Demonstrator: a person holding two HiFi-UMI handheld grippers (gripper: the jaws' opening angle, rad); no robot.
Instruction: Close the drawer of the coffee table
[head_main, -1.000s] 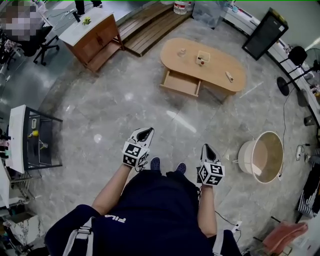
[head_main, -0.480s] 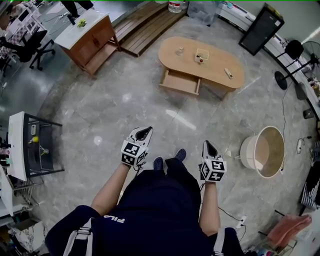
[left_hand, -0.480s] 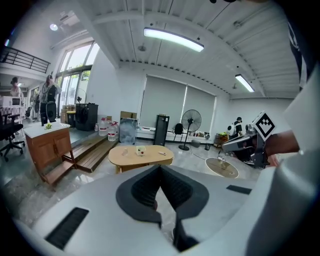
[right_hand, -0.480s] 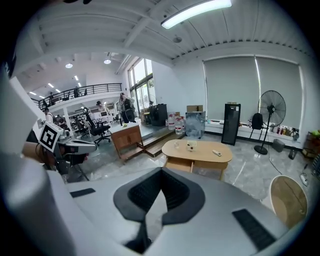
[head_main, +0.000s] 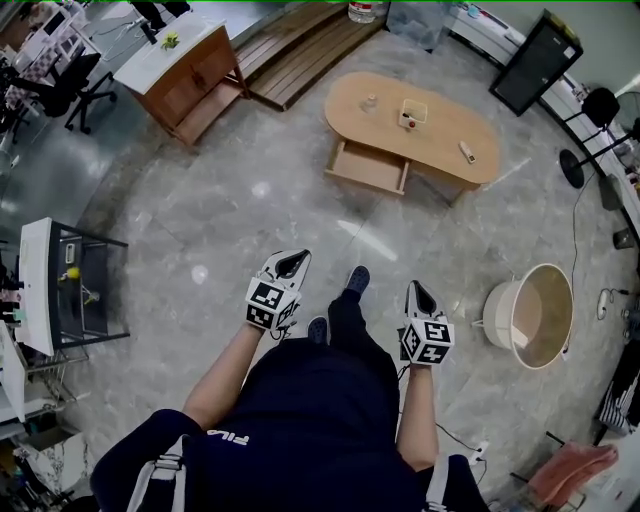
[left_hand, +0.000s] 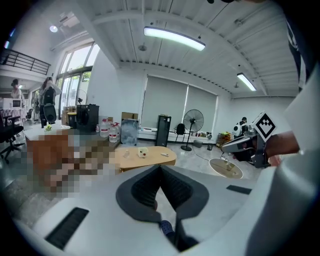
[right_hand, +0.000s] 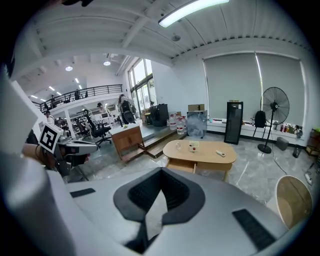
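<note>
Above the marble floor (head_main: 230, 225), left gripper (head_main: 292, 263) and right gripper (head_main: 415, 293) sit closed, empty (drawer (head_main: 368, 166) open).

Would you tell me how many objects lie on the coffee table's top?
3 on the coffee table: a clear cup at its left end, a white box mid-table, a remote-like bar toward the right. Tinier items could be missed.

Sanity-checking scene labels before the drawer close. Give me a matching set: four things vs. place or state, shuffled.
1 drawer
2 round tub
3 remote
4 left gripper

A on the floor, far right in the head view
B shut, nothing between the jaws
C pulled open
D on the coffee table top

Pairs: 1-C, 2-A, 3-D, 4-B
</note>
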